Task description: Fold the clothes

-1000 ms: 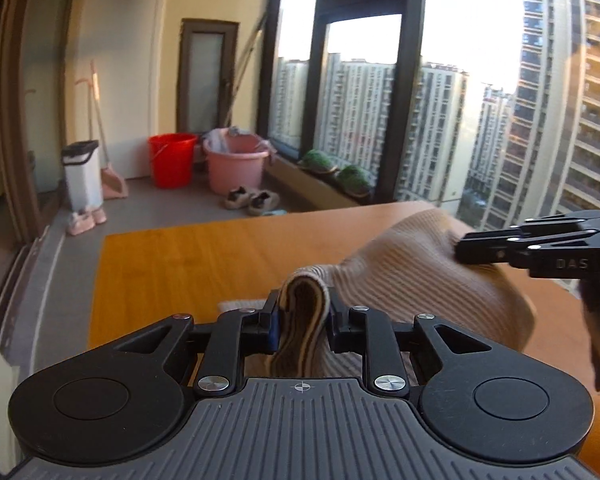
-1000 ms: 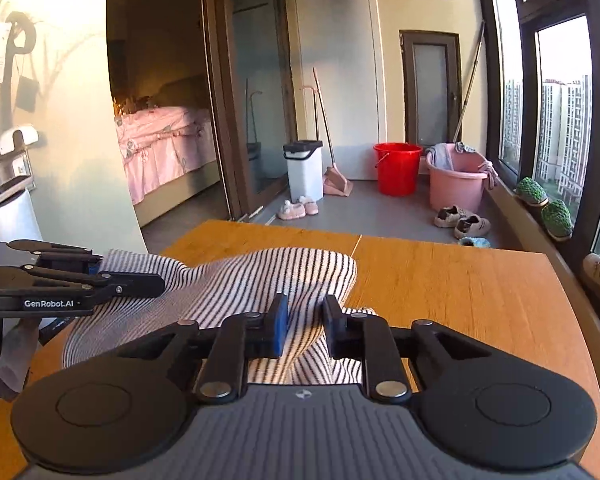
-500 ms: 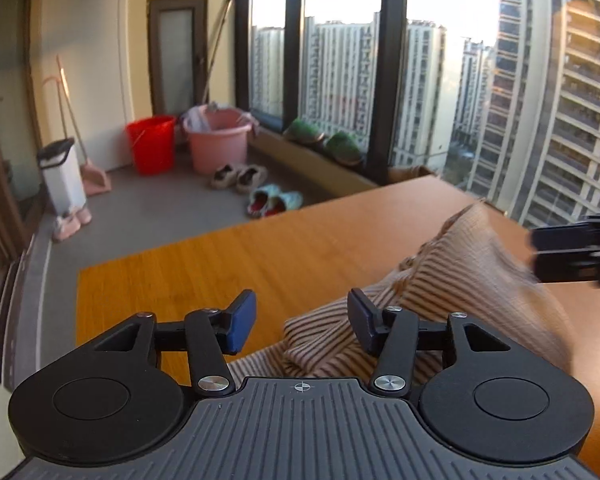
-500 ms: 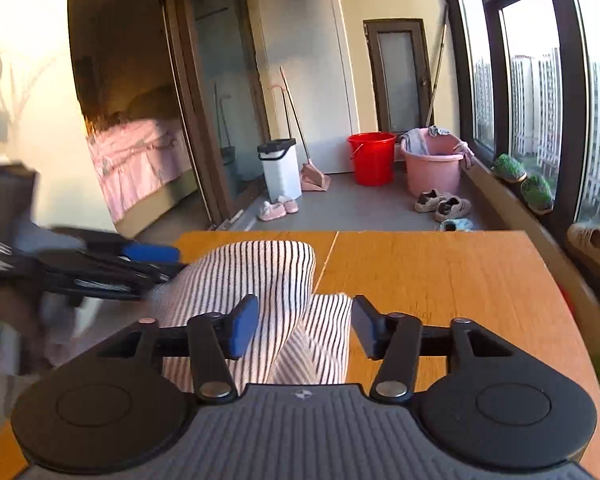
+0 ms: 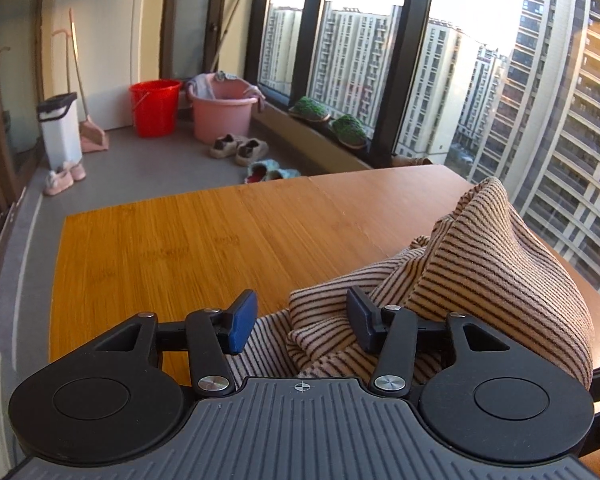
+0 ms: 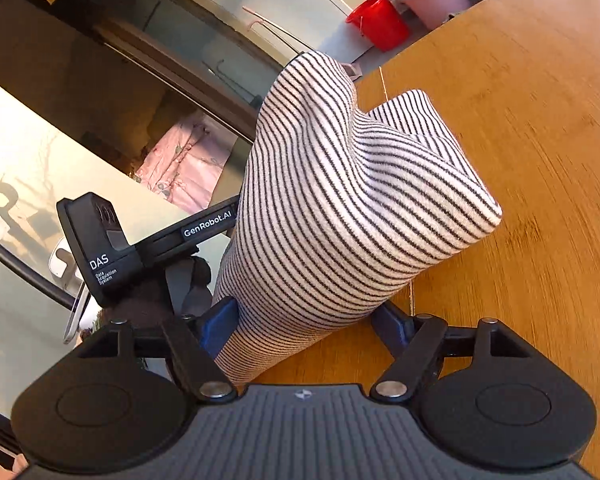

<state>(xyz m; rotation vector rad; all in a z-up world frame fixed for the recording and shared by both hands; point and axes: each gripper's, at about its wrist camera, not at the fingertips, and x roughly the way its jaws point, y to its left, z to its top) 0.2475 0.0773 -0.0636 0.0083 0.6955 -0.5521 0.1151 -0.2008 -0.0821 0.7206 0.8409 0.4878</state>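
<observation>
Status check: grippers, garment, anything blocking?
Left gripper open, right gripper open; jaws just opened, striped garment loose between them. Garment bunched in a hump on table. Nothing blocking on the table.

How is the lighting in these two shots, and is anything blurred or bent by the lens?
Left wrist view: warm low sun tints the striped garment and wooden table orange; the sky beyond the window is blown out, and the towers curve from fisheye distortion. Right wrist view: the picture sits steeply tilted, the table's right edge is slightly smeared, the doorway at upper left is dark, and the garment is sharp.
</observation>
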